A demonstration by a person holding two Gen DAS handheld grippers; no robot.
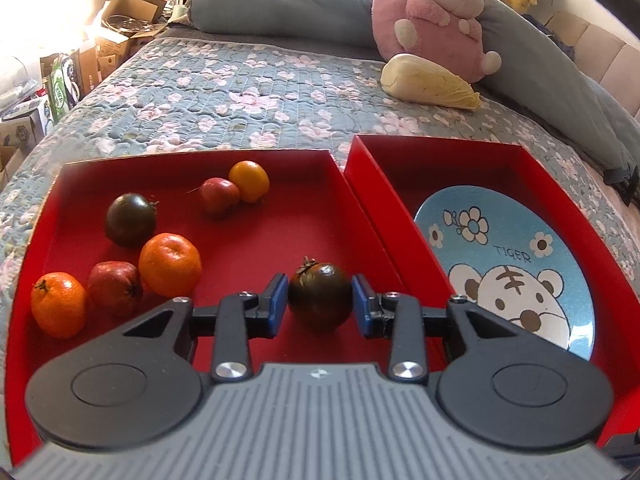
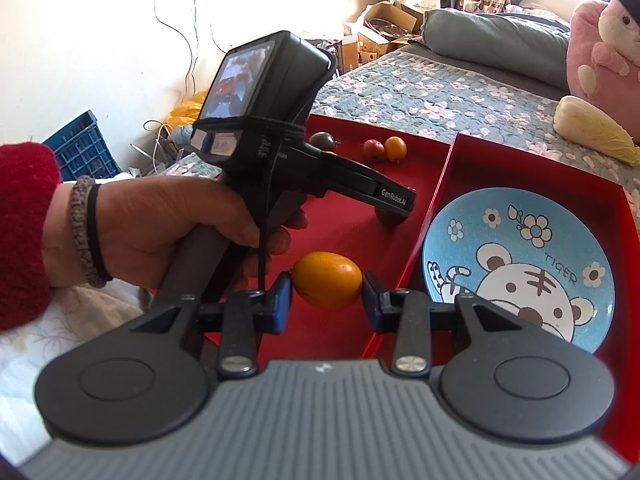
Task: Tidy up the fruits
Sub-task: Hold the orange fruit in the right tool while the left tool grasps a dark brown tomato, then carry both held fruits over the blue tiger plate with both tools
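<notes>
In the left wrist view my left gripper point(image 1: 320, 307) is shut on a dark tomato point(image 1: 320, 292), its blue pads touching both sides, low over the left red tray point(image 1: 280, 220). That tray also holds another dark tomato point(image 1: 131, 219), two oranges point(image 1: 170, 265), two red fruits point(image 1: 115, 288) and a small orange fruit point(image 1: 249, 181). In the right wrist view my right gripper point(image 2: 327, 292) is shut on an oval orange fruit point(image 2: 327, 278), above the left tray's near right corner. A blue tiger plate point(image 2: 520, 264) lies bare in the right red tray point(image 2: 448, 184).
Both trays sit on a flowered quilt point(image 1: 224, 96). A cabbage point(image 1: 430, 82) and a pink plush toy point(image 1: 440, 12) lie behind the right tray, with pillows point(image 1: 280, 4) further back. A person's hand point(image 2: 160, 224) in a red sleeve holds the left gripper. Cardboard boxes point(image 1: 124, 24) stand beside the bed.
</notes>
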